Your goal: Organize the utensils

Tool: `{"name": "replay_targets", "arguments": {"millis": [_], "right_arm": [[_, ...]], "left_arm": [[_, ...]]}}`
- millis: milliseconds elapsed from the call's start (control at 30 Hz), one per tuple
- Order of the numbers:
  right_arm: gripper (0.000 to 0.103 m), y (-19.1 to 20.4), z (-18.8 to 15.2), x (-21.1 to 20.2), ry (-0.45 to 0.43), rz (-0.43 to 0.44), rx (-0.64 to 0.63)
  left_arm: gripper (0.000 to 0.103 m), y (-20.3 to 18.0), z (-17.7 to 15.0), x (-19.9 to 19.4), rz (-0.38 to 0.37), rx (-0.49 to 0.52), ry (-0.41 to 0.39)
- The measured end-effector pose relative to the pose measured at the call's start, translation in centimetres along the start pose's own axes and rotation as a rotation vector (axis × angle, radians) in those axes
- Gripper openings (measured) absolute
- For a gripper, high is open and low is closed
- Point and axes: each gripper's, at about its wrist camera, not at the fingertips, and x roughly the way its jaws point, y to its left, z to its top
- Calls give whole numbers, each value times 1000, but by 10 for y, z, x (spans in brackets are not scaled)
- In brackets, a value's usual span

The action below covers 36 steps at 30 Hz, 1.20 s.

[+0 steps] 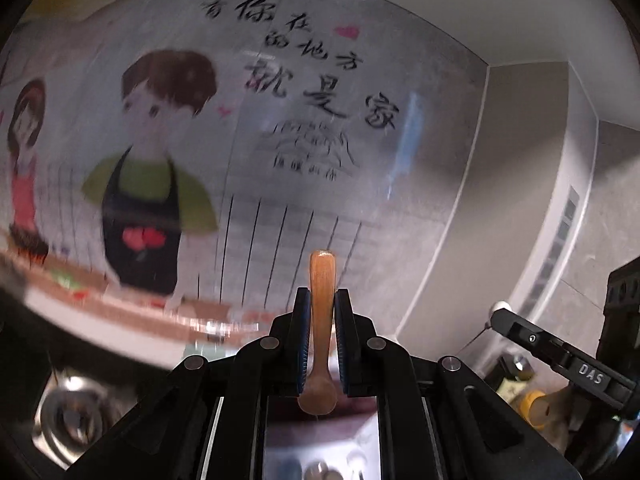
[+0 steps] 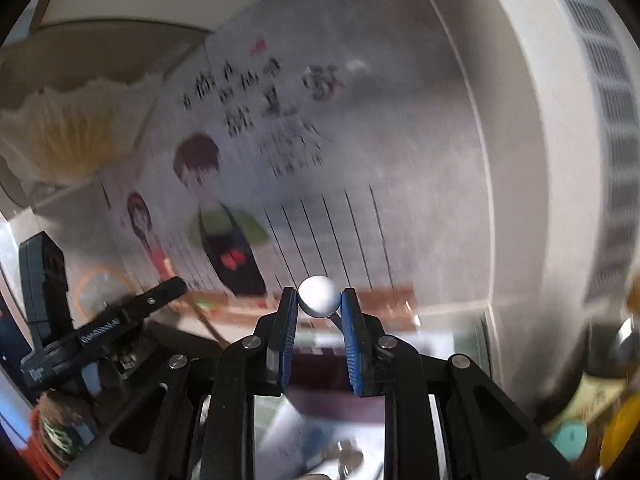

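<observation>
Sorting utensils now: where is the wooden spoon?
In the left wrist view, the wooden spoon stands upright, clamped in the left gripper, before the cartoon wall poster.

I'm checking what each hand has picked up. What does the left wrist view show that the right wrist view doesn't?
Only the left wrist view: the left gripper shut on a wooden spoon, handle pointing away.
Only the right wrist view: the right gripper clamping a white ball-ended utensil, and a white scalloped lampshade.
Both: the cartoon wall poster, blurred.
</observation>
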Motion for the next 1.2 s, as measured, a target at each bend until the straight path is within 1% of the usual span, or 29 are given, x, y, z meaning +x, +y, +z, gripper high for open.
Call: {"name": "replay_targets", "arguments": {"millis": [67,167,267,400,467,567,633,667,700,767,833,867,967,1033,1133,1200], "right_arm": [[20,-5,10,22,27,45,14],[20,-11,4,56,72,37,18],[20,-19,-15,93,150,19,27],[20,-29,-43,129,231,-8,47],[20,-36,-61,145,285,-27,56],[20,-46,-79,156,337,-64,59],[21,-50,-88,161,366,-85,60],[23,-53,-93,163,384,-93,60],[23,-54,-96,165,398,-96,60],[29,-58,-100,166,421,-95,67],[30,-57,-97,160,415,-110,69],[31,-55,-94,152,395,-106,62],[31,-45,-85,128,331,-93,22],[31,-37,-82,106,291,-111,-25],[31,-36,-89,82,276,-142,-43],[31,-41,-99,71,290,-157,-25]], "left_arm": [[12,2,3,20,7,7,10],[12,16,-9,56,16,-20,71],[12,29,-25,83,9,-63,122],[12,37,-52,116,18,-76,201],[12,41,-68,131,22,-82,254],[12,45,-89,146,31,-88,312],[13,46,-99,154,29,-94,337],[13,47,-103,157,24,-99,348],[15,48,-105,159,18,-105,355],[21,51,-109,163,-13,-133,374],[40,53,-107,158,-23,-154,367],[43,54,-104,153,-22,-162,351],[44,53,-97,131,-15,-172,299],[45,51,-95,112,-1,-169,271],[45,47,-101,86,21,-157,239],[45,43,-112,72,35,-138,253]]}}
